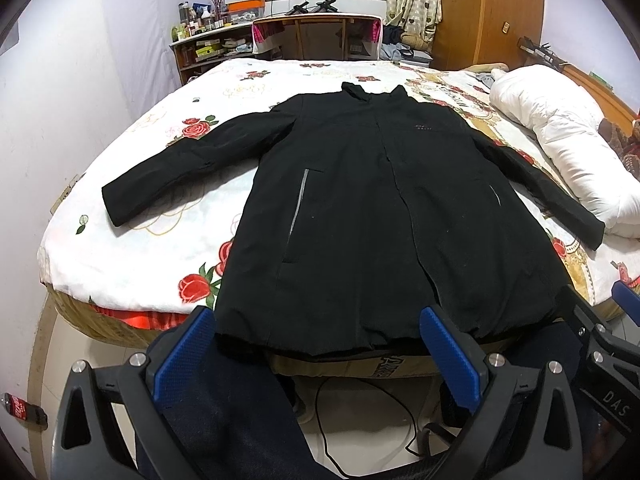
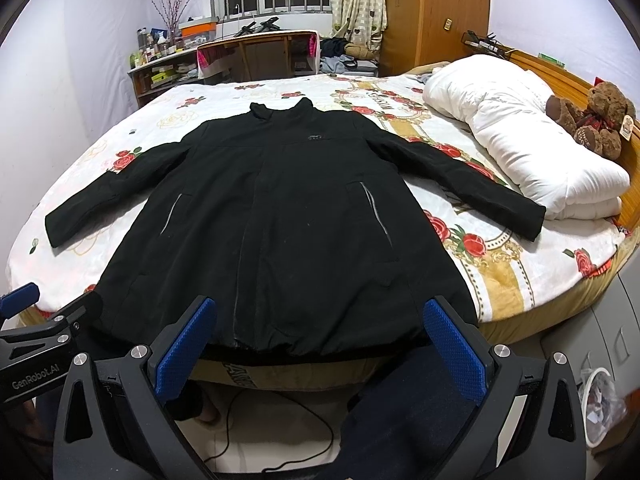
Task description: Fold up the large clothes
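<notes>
Your coat [image 1: 360, 208] lies flat on the bed [image 1: 132, 248], front up, collar at the far end, hem at the near edge. Both sleeves are spread out and angled down toward you. The sleeve on the view's right ends just beside the white duvet [image 1: 560, 148]; in the right wrist view its cuff sits close against that duvet [image 2: 520, 148].

Your left gripper [image 1: 318, 354] hangs off the bed's near edge, just short of the hem, fingers wide apart and holding nothing. Your right gripper [image 2: 320, 346] is the same: fingers spread wide, empty, just short of the hem. Each gripper shows at the edge of the other's view.

A teddy bear [image 2: 592, 120] sits by the headboard beyond the duvet. A black cable [image 2: 280, 432] trails on the floor below the hem.
</notes>
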Action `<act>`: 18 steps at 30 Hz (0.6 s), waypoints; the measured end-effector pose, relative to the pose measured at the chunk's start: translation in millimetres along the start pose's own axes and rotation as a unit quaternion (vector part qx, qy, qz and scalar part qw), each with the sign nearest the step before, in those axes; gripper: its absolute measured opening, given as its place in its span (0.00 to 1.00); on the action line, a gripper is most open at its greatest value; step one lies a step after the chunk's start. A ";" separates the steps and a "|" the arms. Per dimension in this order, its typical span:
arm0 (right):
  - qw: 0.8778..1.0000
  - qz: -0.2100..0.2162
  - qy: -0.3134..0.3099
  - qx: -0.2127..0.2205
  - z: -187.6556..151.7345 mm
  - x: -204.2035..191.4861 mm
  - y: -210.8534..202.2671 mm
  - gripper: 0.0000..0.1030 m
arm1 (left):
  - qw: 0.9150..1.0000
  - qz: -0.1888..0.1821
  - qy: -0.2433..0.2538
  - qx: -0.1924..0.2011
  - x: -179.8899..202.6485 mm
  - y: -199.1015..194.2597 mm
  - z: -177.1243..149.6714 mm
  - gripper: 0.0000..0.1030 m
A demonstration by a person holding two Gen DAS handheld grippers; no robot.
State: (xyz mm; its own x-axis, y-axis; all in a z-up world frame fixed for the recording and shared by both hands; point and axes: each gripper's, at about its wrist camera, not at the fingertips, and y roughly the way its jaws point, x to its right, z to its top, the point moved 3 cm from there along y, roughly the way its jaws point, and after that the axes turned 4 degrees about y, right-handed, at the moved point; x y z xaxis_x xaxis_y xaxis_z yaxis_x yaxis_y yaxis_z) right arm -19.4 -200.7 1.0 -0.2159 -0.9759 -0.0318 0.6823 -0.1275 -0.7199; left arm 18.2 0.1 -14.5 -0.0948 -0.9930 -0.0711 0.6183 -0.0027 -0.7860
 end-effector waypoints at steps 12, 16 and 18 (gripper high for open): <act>1.000 -0.001 0.000 0.001 0.2 -0.3 -0.4 1.00 | 1.000 0.002 0.001 0.003 0.9 -1.7 0.6 1.00; 1.000 -0.001 0.000 -0.001 0.5 0.3 0.4 1.00 | 1.000 0.001 0.001 0.002 0.6 -1.4 0.4 1.00; 1.000 -0.001 0.000 -0.001 0.7 0.7 0.5 1.00 | 1.000 0.001 0.000 0.001 0.7 -1.1 0.7 1.00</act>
State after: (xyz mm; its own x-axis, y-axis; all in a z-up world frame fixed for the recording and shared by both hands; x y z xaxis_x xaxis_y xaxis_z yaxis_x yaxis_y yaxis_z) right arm -18.7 -201.5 1.0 -0.2165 -0.9758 -0.0307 0.6800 -0.1281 -0.7219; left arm 18.0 -0.7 -13.3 -0.0942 -0.9929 -0.0728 0.6199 -0.0013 -0.7847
